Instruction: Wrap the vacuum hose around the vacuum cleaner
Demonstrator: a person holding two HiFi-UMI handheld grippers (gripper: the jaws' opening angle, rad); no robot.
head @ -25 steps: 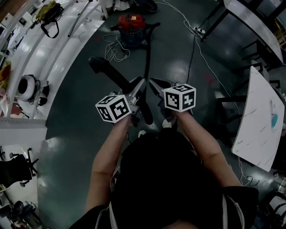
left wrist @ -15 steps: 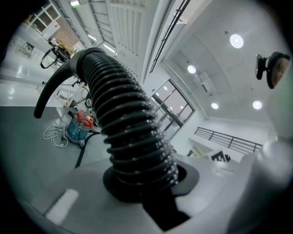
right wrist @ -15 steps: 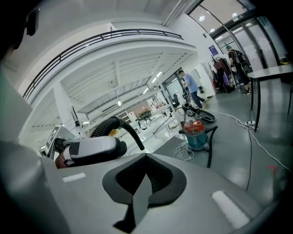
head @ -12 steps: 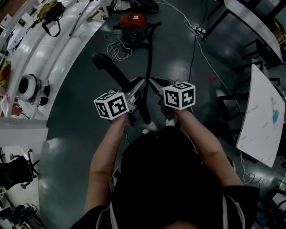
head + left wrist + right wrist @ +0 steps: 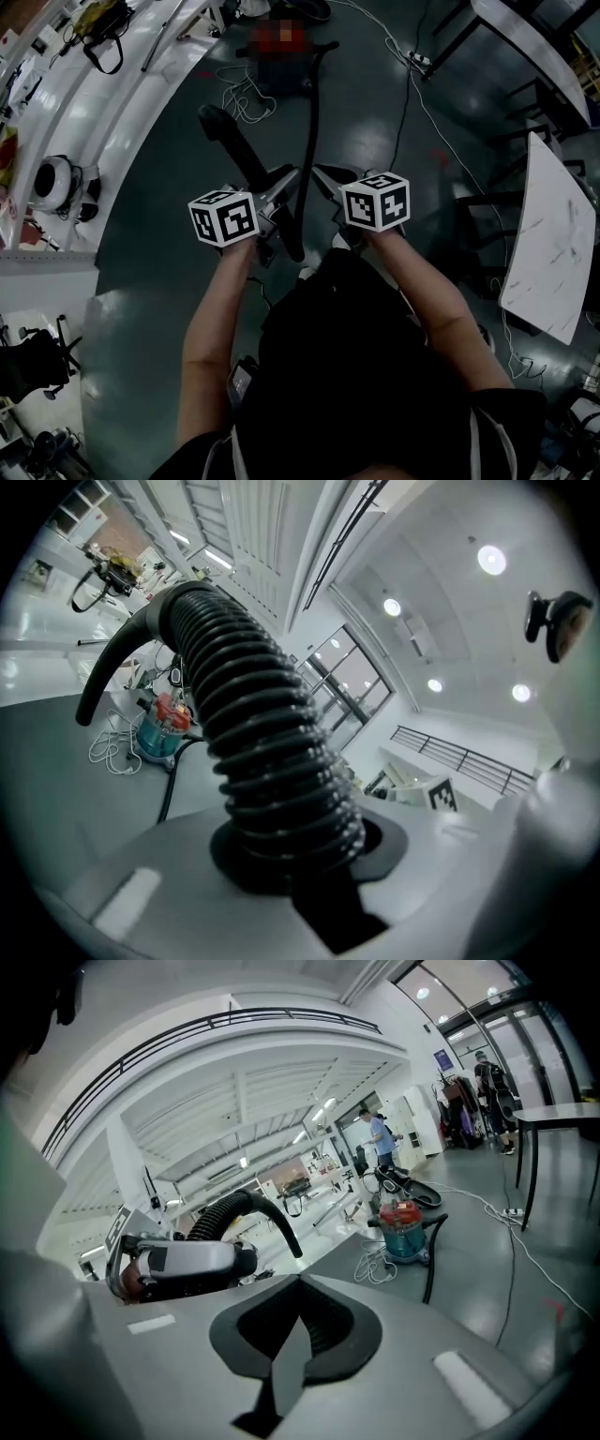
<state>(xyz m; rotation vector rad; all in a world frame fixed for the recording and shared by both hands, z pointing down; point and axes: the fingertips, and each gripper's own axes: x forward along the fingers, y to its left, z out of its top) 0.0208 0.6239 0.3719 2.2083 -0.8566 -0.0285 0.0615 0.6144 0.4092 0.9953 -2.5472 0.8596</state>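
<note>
The black ribbed vacuum hose (image 5: 311, 112) runs across the dark floor from the red and blue vacuum cleaner (image 5: 405, 1230) at the far end to my hands. My left gripper (image 5: 281, 187) is shut on the hose (image 5: 262, 752) near its free end. The curved rigid nozzle (image 5: 225, 136) sticks up and away to the left beyond the jaws. My right gripper (image 5: 323, 176) hangs just right of the hose, shut with nothing between its pads. In the right gripper view the right gripper (image 5: 300, 1326) faces the vacuum, with the left gripper (image 5: 178, 1265) beside it.
A white power cord (image 5: 239, 103) lies coiled left of the vacuum. White benches (image 5: 112, 112) line the left side, and a white table (image 5: 553, 234) and dark table legs (image 5: 487, 216) stand on the right. A black cable (image 5: 408, 103) crosses the floor. A person (image 5: 380, 1138) stands far off.
My left gripper has shifted a little left with the hose in it, and the nozzle end has swung slightly upward in the head view. The right gripper has hardly moved there.
</note>
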